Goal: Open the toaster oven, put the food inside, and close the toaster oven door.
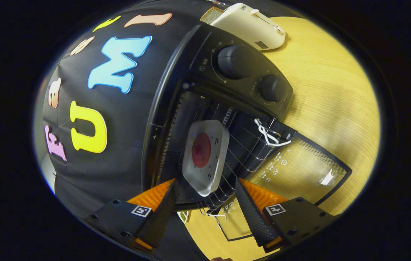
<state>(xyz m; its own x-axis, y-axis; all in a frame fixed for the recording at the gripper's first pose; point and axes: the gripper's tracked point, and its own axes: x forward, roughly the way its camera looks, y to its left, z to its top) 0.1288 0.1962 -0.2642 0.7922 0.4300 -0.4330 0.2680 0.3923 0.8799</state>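
Observation:
The black toaster oven stands on the wooden table with its glass door swung fully down and open. A white square plate carrying a round red piece of food rests on the wire rack inside the oven mouth. My gripper is open, rolled sideways relative to the scene, with its fingers spread just in front of the plate's near edge and not touching it. Two round knobs sit on the oven's control panel.
A white pop-up toaster with a slice of bread stands beyond the oven. White cord ties hang on the rack's edge. The wooden tabletop stretches beside the oven. The booth's black cloth wall stands behind it.

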